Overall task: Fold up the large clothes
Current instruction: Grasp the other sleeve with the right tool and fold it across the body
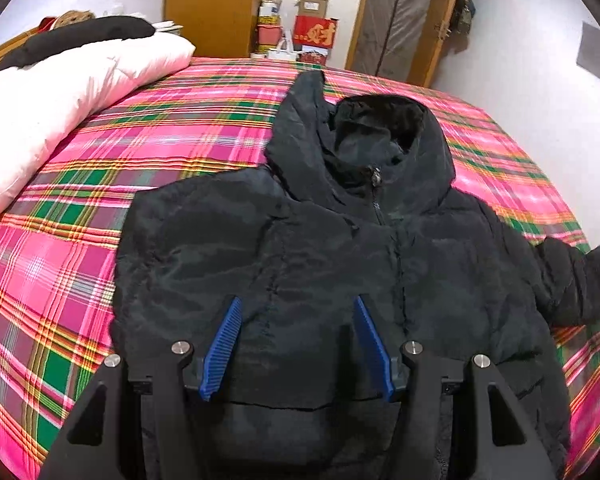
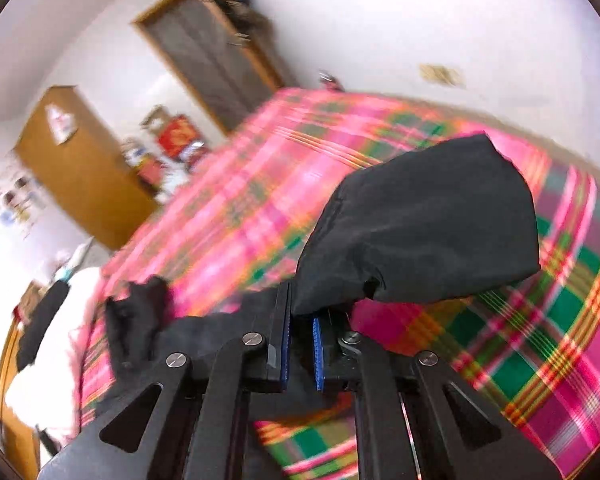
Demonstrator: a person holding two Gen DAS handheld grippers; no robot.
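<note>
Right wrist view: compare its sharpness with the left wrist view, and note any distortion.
Right wrist view: plaid bedspread and room smeared by motion blur, sleeve in the gripper fairly crisp. Left wrist view: sharp jacket. Both: fisheye bending, dark corners.

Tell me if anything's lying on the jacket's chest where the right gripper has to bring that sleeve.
Nothing visible lies there. The black jacket is spread flat on the plaid bedspread, its front bare of other items. The left gripper hovers open over the lower front. The right gripper is shut on the sleeve cuff, lifted above the bed.
</note>
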